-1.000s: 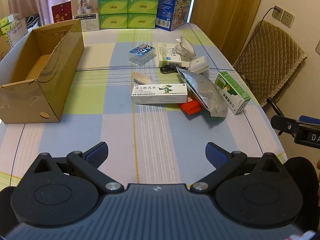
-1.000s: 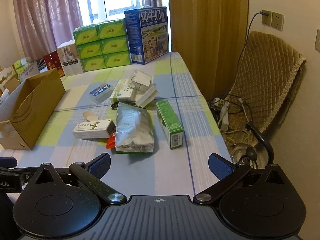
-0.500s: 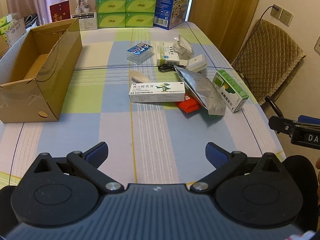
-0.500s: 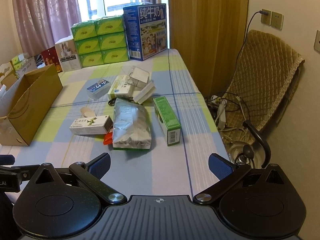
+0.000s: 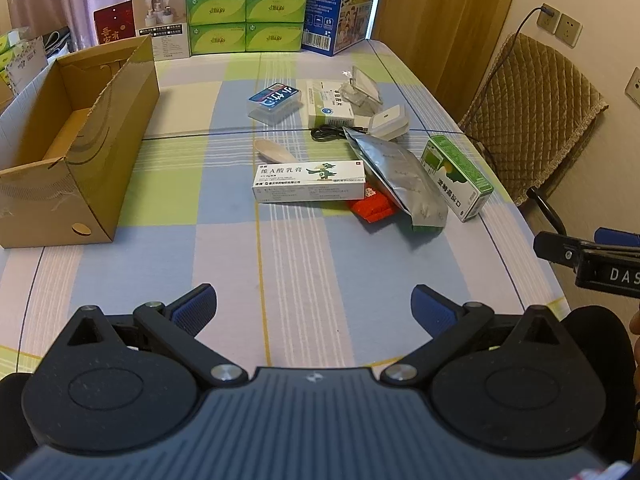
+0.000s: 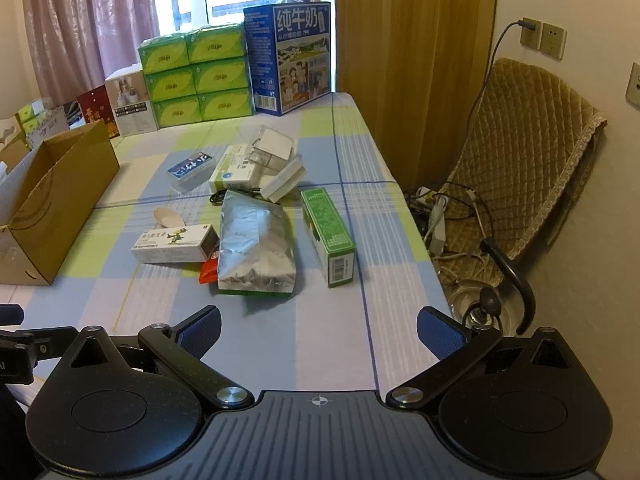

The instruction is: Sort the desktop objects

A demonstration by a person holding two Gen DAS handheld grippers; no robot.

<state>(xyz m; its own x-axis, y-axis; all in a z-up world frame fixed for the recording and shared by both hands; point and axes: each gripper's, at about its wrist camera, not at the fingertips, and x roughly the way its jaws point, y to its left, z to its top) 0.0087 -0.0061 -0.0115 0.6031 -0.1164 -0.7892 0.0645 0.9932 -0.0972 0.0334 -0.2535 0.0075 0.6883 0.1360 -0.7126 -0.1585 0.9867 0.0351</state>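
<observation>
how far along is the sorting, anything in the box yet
Nothing looks done: the part of the cardboard box that shows holds none of the items. Nothing in hand: the left tool and right tool are open and apart from the pile. Left: the ointment box, silver pouch, green carton and the rest.

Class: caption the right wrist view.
Open right gripper faces foil pouch, green carton and cardboard box.
</observation>
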